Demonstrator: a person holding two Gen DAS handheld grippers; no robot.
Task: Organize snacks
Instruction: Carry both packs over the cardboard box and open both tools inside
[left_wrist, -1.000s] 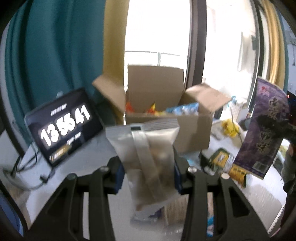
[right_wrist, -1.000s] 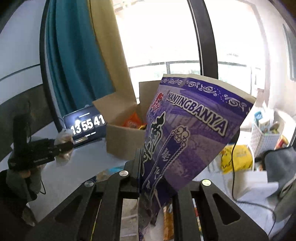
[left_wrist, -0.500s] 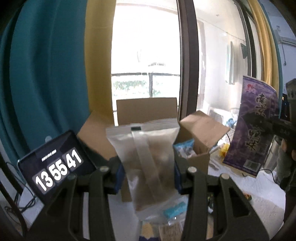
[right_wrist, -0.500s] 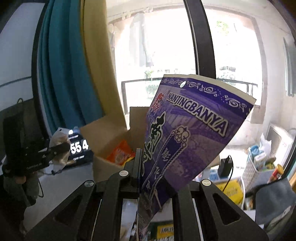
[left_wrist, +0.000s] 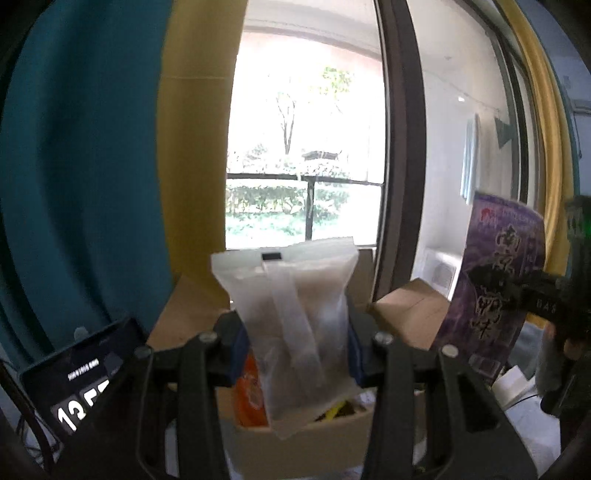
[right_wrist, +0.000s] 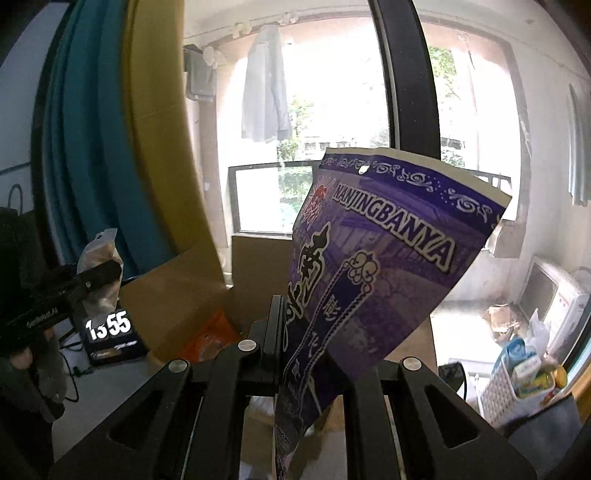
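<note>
My left gripper (left_wrist: 293, 347) is shut on a clear plastic snack bag (left_wrist: 295, 314) and holds it upright over the open cardboard box (left_wrist: 306, 443). An orange packet (left_wrist: 251, 391) lies inside the box. My right gripper (right_wrist: 304, 354) is shut on a purple snack bag (right_wrist: 376, 266) marked NANJINGBANYA, held up just in front of the same box (right_wrist: 173, 299). The purple bag also shows at the right of the left wrist view (left_wrist: 495, 280). The left gripper with its clear bag shows at the left of the right wrist view (right_wrist: 99, 269).
A tablet showing a clock (left_wrist: 77, 384) stands left of the box. Teal and yellow curtains (left_wrist: 92, 166) and a window are behind. A white basket of items (right_wrist: 517, 384) sits at the right on the table.
Both grippers have risen and moved closer to the box with their bags still held. The clear bag now hangs over the box opening.
</note>
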